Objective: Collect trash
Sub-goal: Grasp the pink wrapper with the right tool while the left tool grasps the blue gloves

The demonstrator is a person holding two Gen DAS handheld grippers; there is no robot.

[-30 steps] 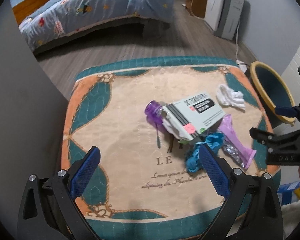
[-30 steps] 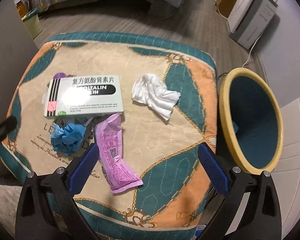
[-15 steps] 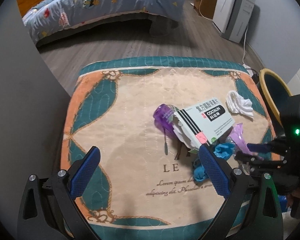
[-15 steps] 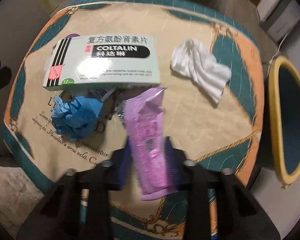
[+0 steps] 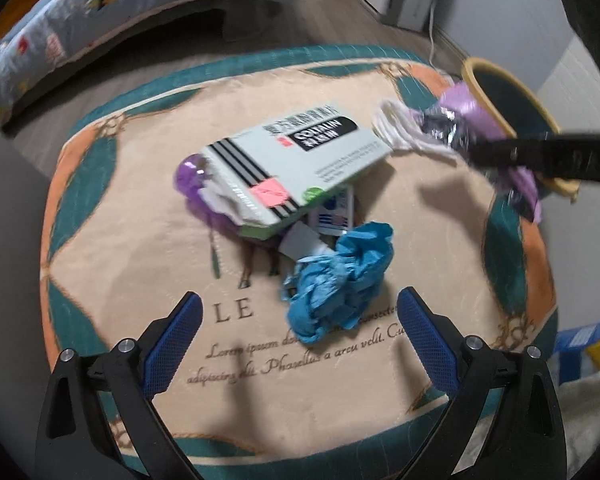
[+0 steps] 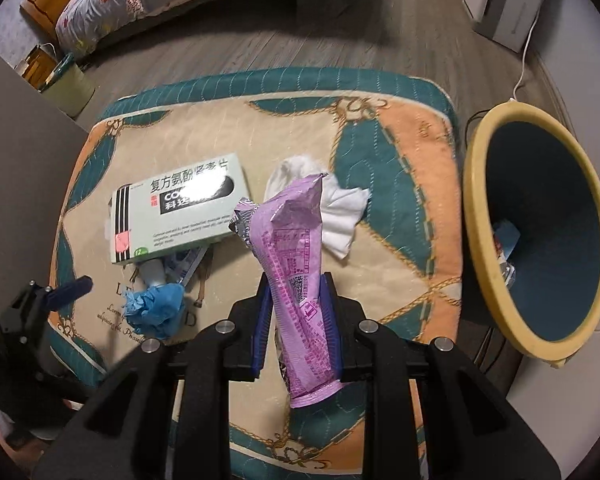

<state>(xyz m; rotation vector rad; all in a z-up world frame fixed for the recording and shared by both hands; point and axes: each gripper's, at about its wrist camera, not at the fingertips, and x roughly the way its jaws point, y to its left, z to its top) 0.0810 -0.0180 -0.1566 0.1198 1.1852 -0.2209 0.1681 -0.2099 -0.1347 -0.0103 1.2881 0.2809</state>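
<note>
A quilted tabletop [image 6: 400, 184] stands on wood floor. Left tool [image 5: 300, 322], jaws spread, hovers over blue crumpled paper [image 5: 342, 276]; bare cloth lies leftward. Right tool [image 6: 298, 314] has just clenched a purple wrapper [image 6: 296, 256], lifted beside the bin [image 6: 474, 200] past the right edge.

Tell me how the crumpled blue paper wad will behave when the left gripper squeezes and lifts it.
The crumpled blue paper wad is loosely bunched, so it will likely compress rather than resist. It looks light for its bulk. Its ragged folds should catch on the left gripper's textured pads, so slipping seems unlikely, though a loose flap may dangle.
</note>
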